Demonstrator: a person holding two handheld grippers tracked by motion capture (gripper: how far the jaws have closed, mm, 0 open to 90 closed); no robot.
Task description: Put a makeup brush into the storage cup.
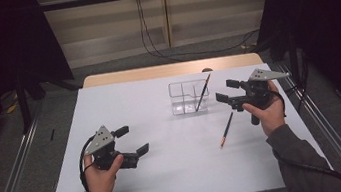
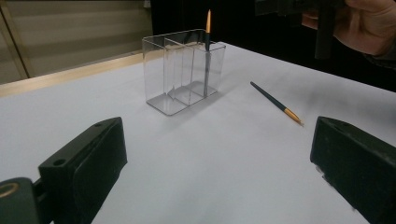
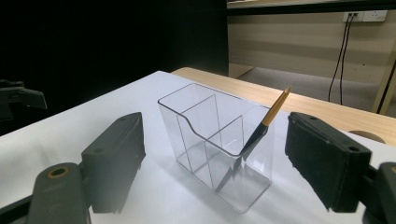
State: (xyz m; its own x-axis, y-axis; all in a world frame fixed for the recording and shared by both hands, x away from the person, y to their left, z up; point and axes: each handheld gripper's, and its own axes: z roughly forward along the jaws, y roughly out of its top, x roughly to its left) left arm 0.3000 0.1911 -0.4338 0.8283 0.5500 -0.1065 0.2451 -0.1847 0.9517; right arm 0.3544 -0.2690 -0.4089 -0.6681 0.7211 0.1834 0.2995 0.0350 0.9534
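Right claw (image 1: 224,91) wide open, empty

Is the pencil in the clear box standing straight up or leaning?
Leaning. The pencil tilts against the clear box rim, its orange end poking out.

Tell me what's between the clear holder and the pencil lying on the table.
Nothing: in the left gripper view, only bare white table separates the clear holder from the lying pencil.
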